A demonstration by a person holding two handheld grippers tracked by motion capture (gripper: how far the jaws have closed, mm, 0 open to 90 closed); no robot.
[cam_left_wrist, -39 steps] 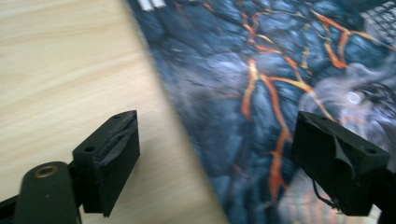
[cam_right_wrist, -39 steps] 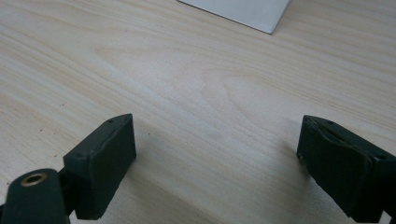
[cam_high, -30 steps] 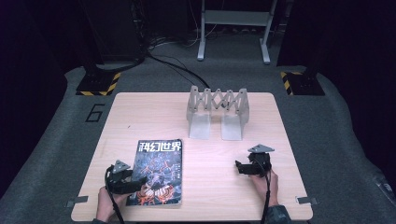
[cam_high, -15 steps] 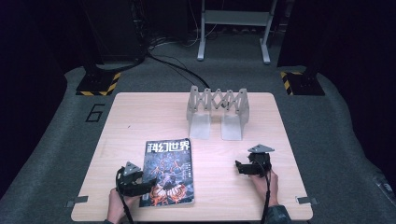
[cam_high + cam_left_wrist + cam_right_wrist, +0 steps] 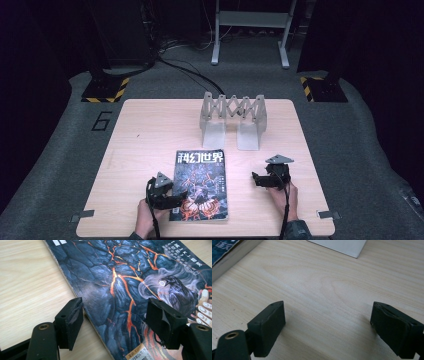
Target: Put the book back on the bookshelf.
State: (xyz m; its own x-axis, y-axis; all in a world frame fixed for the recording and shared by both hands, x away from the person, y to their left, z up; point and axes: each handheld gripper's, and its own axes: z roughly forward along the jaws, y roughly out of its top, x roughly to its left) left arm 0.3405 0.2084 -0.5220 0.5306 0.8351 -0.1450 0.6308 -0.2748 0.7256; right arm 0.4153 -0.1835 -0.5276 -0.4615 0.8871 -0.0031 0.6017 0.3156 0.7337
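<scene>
A magazine (image 5: 200, 185) with a dark lava-and-raven cover lies flat near the table's front edge. My left gripper (image 5: 180, 196) sits low at the magazine's lower left, held by a hand. In the left gripper view this gripper (image 5: 115, 325) is open: its jaws straddle the magazine's (image 5: 120, 270) left edge, one over bare wood, the other over the cover. My right gripper (image 5: 256, 179) rests to the right of the magazine, apart from it. Seen from the right gripper view, that gripper (image 5: 327, 325) is open over bare wood, with the magazine's corner (image 5: 222, 247) at the upper left.
A grey accordion-style rack (image 5: 232, 117) on two flat feet stands at the back middle of the wooden table (image 5: 150, 130); one foot (image 5: 339, 245) appears at the top of the right gripper view. Cables and stands occupy the dark floor behind.
The magazine and my left gripper have shifted to the right along the table's front, closer to the right gripper. The right gripper has stayed where it was.
</scene>
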